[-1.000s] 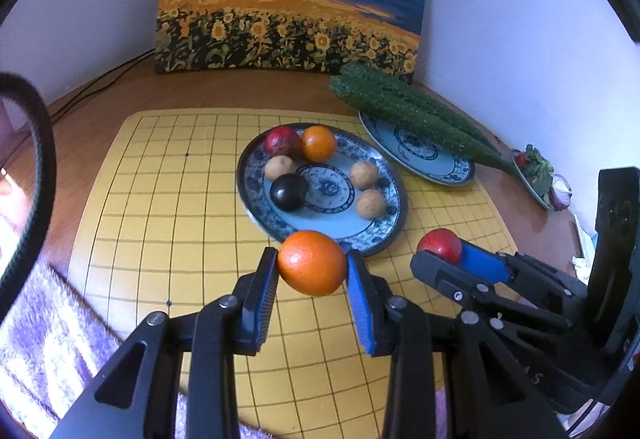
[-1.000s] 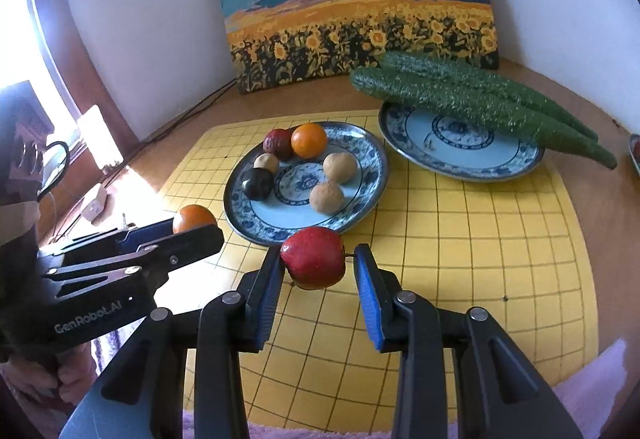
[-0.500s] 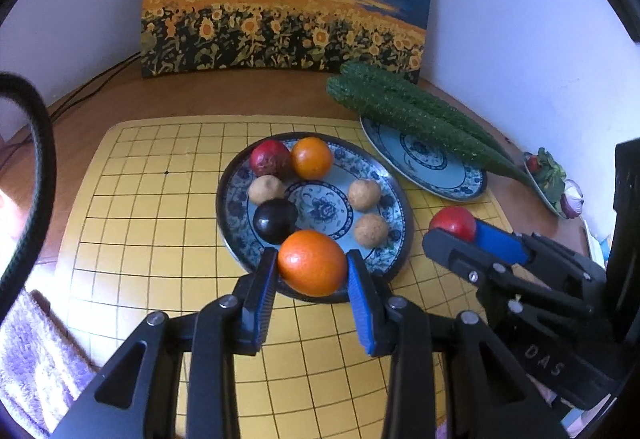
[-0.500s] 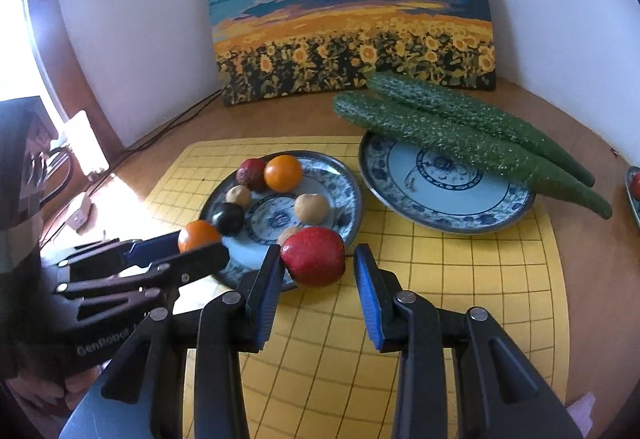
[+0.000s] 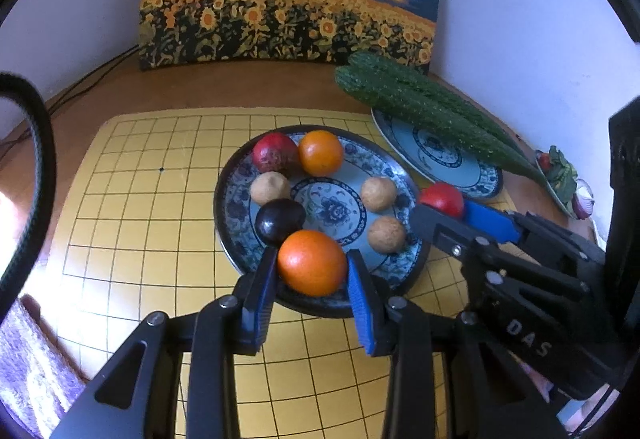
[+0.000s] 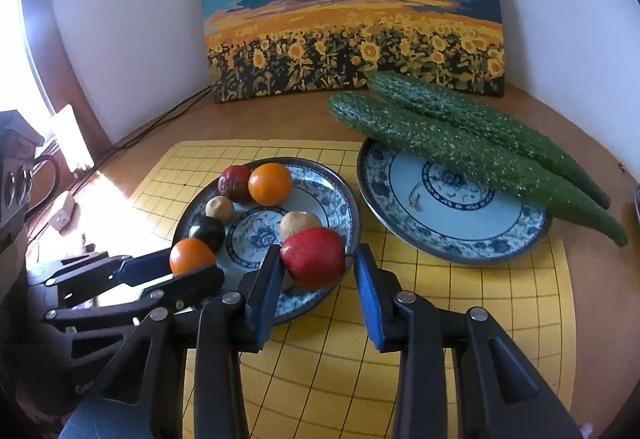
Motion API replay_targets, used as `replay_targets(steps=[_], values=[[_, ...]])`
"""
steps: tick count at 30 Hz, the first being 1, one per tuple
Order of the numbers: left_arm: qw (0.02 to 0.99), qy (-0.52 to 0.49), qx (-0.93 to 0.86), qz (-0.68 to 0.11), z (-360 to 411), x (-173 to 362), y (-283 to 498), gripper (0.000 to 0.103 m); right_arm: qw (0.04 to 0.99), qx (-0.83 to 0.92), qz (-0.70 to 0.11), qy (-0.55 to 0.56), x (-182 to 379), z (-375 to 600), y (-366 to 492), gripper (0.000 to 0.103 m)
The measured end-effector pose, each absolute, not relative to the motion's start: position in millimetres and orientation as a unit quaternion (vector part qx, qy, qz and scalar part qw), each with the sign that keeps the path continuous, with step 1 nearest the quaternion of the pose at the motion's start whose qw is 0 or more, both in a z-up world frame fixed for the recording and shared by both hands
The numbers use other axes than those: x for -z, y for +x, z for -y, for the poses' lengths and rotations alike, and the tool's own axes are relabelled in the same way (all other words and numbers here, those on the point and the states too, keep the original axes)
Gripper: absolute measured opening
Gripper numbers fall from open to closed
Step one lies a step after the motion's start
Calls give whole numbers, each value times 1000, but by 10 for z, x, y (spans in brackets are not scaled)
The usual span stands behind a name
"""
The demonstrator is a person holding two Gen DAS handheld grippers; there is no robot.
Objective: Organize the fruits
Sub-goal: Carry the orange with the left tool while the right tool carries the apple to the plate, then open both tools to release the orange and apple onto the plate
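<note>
Left wrist view shows the left tongs (image 5: 312,279) clenched on an orange (image 5: 312,263), both blue pads pressed against its sides, holding it over the near rim of the fruit plate (image 5: 232,239). That plate sits on a yellow grid mat (image 5: 132,199) on the table (image 5: 224,87) and already carries six pieces ringed around its painted centre: a dark red fruit (image 5: 275,157), a second orange (image 5: 321,153), three small tan fruits and a dark plum (image 5: 280,221). The near side of the ring looks the least crowded, which is probably why the held orange hangs there.

From the right wrist view, the right tongs (image 6: 316,271) grasp a red apple (image 6: 314,257) over the near right edge of the same plate; its left side is pressed to the left pad, while only its stem seems to reach the right pad, so the hold looks less sure than the orange's. Both fruits appear lined up for release into adjacent gaps, side by side so the tools do not collide.

To the right, a second plate (image 6: 460,239) bears two cucumbers (image 6: 460,147) across its far rim, seemingly reserved for vegetables. A sunflower painting (image 6: 352,39) leans against the far wall.
</note>
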State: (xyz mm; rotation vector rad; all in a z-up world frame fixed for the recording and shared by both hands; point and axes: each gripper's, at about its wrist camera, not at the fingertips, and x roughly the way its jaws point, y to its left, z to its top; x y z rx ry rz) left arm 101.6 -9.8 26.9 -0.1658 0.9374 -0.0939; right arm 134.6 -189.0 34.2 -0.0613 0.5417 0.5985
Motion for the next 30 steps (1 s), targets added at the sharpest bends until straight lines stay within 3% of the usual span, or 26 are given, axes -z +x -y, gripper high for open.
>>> replay_targets(steps=[25, 30], values=[[889, -79, 45, -449, 98, -274, 1002, 35, 920, -290, -262, -28, -322, 1799, 1444, 37], [890, -84, 43, -445, 78, -301, 991, 36, 920, -291, -263, -24, -324, 1806, 1445, 42]])
